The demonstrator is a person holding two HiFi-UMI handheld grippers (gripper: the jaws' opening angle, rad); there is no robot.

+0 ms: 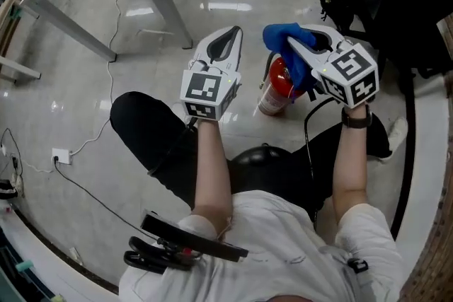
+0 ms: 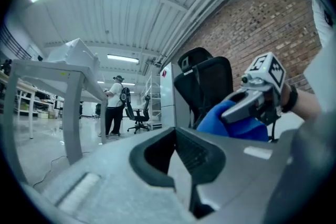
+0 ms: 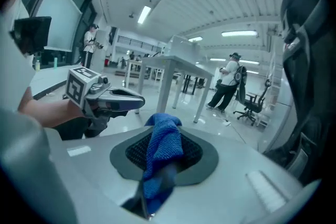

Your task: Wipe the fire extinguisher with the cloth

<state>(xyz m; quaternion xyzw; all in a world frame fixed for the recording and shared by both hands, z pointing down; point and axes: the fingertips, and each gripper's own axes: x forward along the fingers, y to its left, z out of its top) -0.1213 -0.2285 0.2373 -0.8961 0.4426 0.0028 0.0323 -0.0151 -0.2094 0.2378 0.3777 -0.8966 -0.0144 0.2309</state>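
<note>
Fire extinguisher [image 1: 279,83] half hidden behind right gripper [image 1: 294,46] clamping blue cloth [image 1: 278,35]; left gripper [image 1: 230,33] closed, empty.

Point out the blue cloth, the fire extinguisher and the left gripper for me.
blue cloth [image 3: 164,147]: right gripper view, fold clamped between the jaws
fire extinguisher [image 1: 279,78]: head view, red body
left gripper [image 1: 232,33]: head view, closed jaw tips

White tee [image 1: 283,237], black trousers [image 1: 152,134], black wrist strap [image 1: 356,118] — grey left tool [image 1: 233,32], right tool [image 1: 294,46], b&w marker cubes [image 1: 207,90] [image 1: 352,74]
</note>
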